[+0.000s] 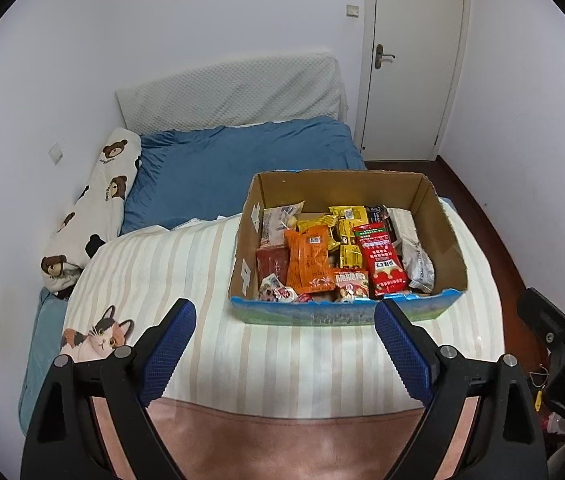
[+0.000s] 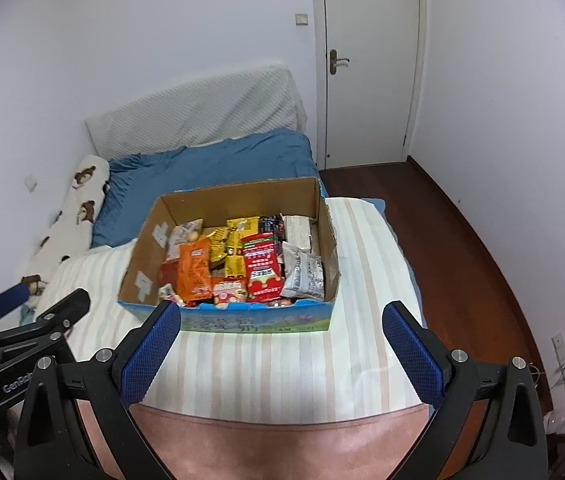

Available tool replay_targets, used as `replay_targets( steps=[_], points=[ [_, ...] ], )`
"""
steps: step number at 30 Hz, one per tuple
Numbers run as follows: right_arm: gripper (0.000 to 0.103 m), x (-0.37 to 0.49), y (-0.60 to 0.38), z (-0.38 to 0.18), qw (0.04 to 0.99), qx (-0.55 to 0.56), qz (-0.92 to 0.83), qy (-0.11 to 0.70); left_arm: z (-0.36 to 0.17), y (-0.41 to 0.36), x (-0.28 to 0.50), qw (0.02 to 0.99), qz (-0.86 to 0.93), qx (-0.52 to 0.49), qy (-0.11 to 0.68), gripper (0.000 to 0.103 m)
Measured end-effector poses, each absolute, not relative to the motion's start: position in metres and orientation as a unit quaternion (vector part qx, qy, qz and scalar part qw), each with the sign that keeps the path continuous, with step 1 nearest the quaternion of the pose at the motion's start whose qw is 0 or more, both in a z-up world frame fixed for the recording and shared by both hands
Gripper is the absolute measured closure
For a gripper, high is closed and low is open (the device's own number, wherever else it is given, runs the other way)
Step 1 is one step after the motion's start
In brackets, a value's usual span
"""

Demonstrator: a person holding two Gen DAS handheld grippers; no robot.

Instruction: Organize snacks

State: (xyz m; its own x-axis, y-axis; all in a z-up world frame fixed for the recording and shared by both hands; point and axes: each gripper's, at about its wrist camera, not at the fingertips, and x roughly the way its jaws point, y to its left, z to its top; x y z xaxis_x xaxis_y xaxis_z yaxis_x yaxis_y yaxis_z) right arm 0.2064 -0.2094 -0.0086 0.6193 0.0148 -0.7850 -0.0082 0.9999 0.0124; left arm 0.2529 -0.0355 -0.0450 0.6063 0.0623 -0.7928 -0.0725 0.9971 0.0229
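Note:
An open cardboard box [image 1: 438, 216] with a blue printed front sits on a striped blanket on the bed; it also shows in the right wrist view [image 2: 242, 196]. It holds several snack packets: an orange packet [image 1: 308, 260], a red packet [image 1: 382, 264], yellow packets [image 1: 348, 236] and a white-grey packet [image 1: 416, 252]. My left gripper [image 1: 284, 312] is open and empty, hovering just in front of the box. My right gripper [image 2: 280, 314] is open and empty, also just in front of the box.
The striped blanket [image 1: 186, 272] covers the bed's near part, with a pink band at its front. A blue duvet [image 1: 218, 164], a bear-print pillow [image 1: 94, 208] and a white headboard cushion [image 1: 234, 92] lie beyond. A white door [image 1: 414, 56] and dark wood floor [image 2: 434, 220] are to the right.

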Motion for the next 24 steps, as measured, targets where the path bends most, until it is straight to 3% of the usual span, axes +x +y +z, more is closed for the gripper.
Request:
replay_targets(
  steps=[24],
  points=[
    [0.000,0.234,-0.218,-0.031,0.892,0.004,-0.022,0.451,-0.064,-0.045,0.286,0.886,0.020,-0.010,0.463,0.011]
  ],
)
